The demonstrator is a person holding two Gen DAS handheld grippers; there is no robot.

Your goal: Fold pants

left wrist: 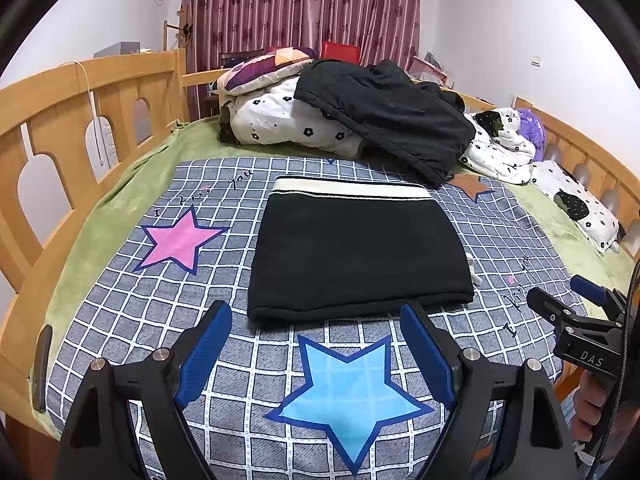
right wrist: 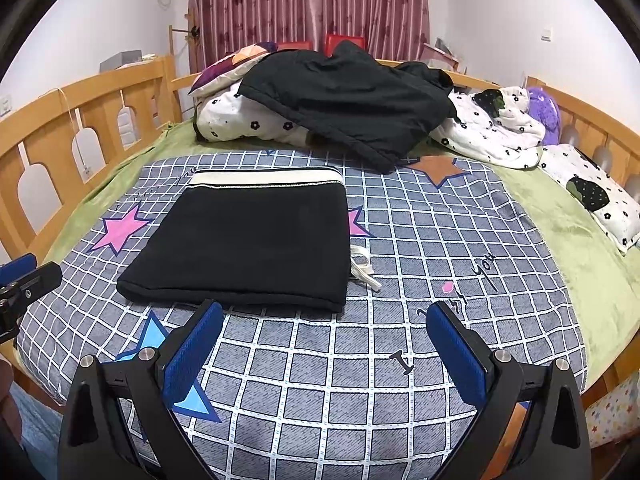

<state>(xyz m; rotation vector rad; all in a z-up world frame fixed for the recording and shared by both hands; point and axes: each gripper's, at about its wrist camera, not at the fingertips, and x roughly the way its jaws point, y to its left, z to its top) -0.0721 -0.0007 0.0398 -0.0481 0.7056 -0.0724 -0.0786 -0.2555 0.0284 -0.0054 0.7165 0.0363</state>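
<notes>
Two grippers hover wide open and empty above a bed where a pair of black pants (left wrist: 356,252) lies folded into a neat, flat rectangle on a checked sheet (left wrist: 120,312). Seen from the left wrist, the left gripper (left wrist: 316,354) points toward 12 o'clock, its blue pads spread well apart over a light blue star (left wrist: 348,396), with the near edge of the pants just beyond the fingertips. The right gripper (right wrist: 324,350), equally spread and holding nothing, sits near the sheet with the pants at about 11 o'clock from it, and shows in the left view at 3 o'clock. The white waistband (left wrist: 352,190) runs along the far edge of the bundle, and a white drawstring (right wrist: 364,266) trails out at its right side. A loose black garment (left wrist: 384,116) lies over the bedding at 12 o'clock, clear of the pants. By the look of the tidy stack, the folding appears finished or nearly so; any further move would likely be tucking the stray drawstring under, or one more fold from the near edge toward the waistband, which would need both grippers to pinch the near corners together.
</notes>
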